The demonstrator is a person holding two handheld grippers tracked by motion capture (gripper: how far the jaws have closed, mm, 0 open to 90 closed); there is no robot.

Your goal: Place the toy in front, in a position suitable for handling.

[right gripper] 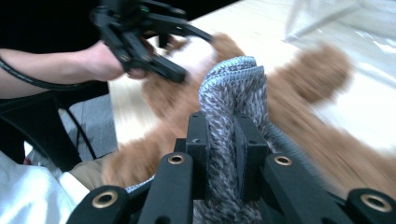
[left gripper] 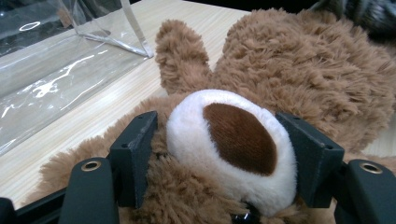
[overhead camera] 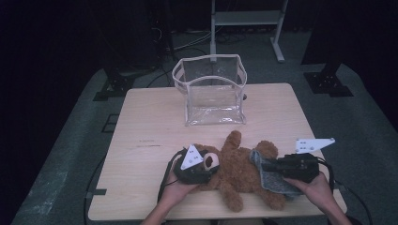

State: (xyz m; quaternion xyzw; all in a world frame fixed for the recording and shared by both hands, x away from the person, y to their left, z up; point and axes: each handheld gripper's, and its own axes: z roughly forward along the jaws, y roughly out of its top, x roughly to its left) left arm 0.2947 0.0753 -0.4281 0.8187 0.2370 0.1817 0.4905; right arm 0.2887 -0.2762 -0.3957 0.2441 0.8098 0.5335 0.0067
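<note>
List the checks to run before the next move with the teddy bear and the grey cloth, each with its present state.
1. Left gripper clamped on the teddy bear at its muzzle: ok.
2. Right gripper pinching the grey cloth: ok.
3. Cloth still partly over the bear's legs: ok.
4. Clear bag upright, mouth open: ok.
5. Table between bear and bag free: ok.
6. Cloth free of the bear's fur: cannot tell.
</note>
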